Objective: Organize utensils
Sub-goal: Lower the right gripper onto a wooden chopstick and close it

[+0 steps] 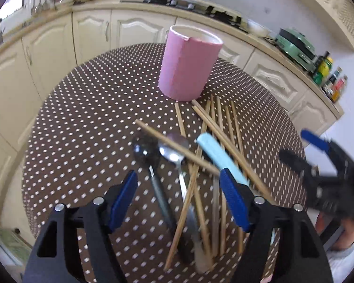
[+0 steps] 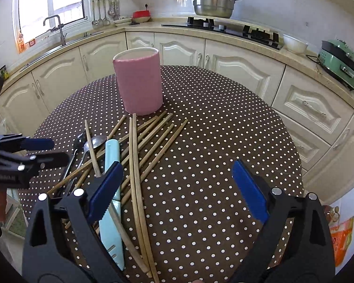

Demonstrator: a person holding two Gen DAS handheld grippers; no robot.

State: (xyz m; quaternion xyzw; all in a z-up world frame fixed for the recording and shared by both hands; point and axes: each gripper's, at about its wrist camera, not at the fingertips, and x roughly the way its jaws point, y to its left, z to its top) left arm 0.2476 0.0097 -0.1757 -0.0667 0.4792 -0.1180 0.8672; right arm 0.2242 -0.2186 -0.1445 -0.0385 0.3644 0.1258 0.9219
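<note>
**Both tools spread above the utensil pile**

The left tool (image 1: 179, 195) and right tool (image 2: 177, 188) both gape, gripping nothing. On the dotted worktop (image 2: 224, 141), chopsticks (image 2: 151, 139), two spoons (image 1: 158, 151) and a pale-blue, possibly sheathed knife (image 2: 112, 160) lie scattered at six o'clock from the upright pink holder (image 2: 139, 82).

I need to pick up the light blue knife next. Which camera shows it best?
The right wrist view: the light blue knife shows nearly whole among the chopsticks, only crossed by that gripper's finger. In the left wrist view the knife shows just one end; the rest is hidden behind the left gripper's finger.
</note>
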